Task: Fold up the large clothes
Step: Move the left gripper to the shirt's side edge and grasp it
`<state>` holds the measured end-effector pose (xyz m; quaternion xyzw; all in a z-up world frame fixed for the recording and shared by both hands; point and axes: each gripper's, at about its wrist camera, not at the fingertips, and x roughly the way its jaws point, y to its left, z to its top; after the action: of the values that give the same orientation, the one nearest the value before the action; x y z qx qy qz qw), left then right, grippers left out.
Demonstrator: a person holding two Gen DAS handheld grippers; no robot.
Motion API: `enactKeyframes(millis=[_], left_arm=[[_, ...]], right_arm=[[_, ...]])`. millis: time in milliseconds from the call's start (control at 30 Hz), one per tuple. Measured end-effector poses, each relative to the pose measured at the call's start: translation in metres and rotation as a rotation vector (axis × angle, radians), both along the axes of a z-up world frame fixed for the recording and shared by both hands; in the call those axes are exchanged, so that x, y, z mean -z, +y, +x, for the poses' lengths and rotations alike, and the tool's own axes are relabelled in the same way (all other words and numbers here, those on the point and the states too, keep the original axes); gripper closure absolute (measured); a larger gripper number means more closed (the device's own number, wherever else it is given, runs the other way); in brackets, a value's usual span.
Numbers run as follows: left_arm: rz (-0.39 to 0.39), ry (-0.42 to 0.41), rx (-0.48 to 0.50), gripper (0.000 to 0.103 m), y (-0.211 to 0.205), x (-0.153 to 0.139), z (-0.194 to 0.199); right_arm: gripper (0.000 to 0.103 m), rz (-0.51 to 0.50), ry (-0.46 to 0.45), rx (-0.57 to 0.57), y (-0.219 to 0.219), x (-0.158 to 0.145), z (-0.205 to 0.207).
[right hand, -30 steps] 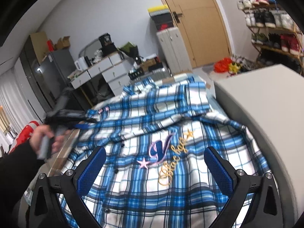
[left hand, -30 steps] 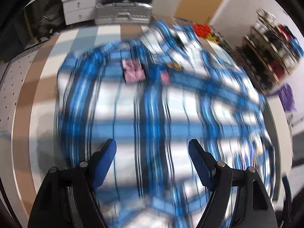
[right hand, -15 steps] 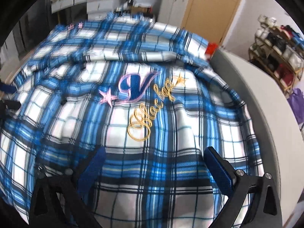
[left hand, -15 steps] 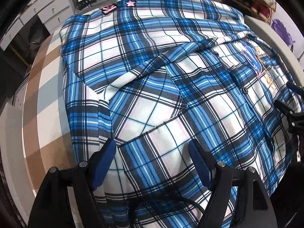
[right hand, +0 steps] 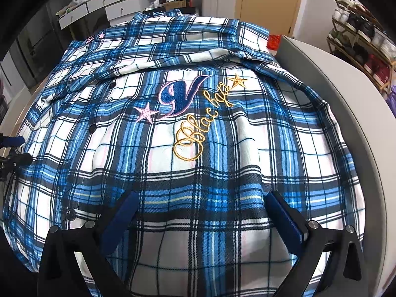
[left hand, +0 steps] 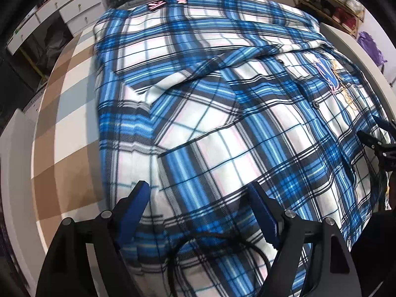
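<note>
A large blue-and-white plaid shirt (left hand: 222, 123) lies spread front-up over the table, with a folded sleeve band across its upper part. An embroidered "V" logo (right hand: 180, 96) with gold script marks its chest. My left gripper (left hand: 198, 188) hovers over the shirt's near left part; its jaws are opening, with flat cloth below them and nothing pinched. My right gripper (right hand: 203, 195) stands wide open over the shirt (right hand: 198, 160) near the hem, below the logo. Each gripper shows in the other's view: the right gripper (left hand: 381, 136) at the right edge, the left gripper (right hand: 12, 148) at the left edge.
A brown-and-white checked tablecloth (left hand: 69, 123) shows left of the shirt, and a white tabletop (right hand: 346, 99) right of it. A black cable (left hand: 222, 242) loops over the cloth by my left gripper. White drawers (left hand: 74, 7), a wooden door (right hand: 267, 0) and a shoe rack (right hand: 358, 37) stand beyond.
Both grippers have tipped down and come closer to the shirt. The left one has swept across to the shirt's near left part. Both stay open, holding nothing.
</note>
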<state>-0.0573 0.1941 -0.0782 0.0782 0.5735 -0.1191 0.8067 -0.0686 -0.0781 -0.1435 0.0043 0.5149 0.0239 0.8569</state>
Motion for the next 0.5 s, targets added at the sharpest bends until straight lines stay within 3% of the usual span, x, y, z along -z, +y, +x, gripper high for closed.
enactKeyframes(millis=[133,267,500], left_arm=[[-0.064,-0.056,-0.042,0.026,0.009,-0.027,-0.001],[-0.073,-0.129,-0.064,0.026,0.008,-0.062,0.011],[-0.167,-0.159,-0.159,0.025,0.005,-0.121,0.094]], right_arm=[[0.0,-0.013,-0.054,-0.029,0.009,-0.01,0.001],[0.0,0.034,-0.124,-0.032,0.014,-0.028,0.0],[0.0,0.218,-0.214,0.006,0.015,-0.058,0.002]])
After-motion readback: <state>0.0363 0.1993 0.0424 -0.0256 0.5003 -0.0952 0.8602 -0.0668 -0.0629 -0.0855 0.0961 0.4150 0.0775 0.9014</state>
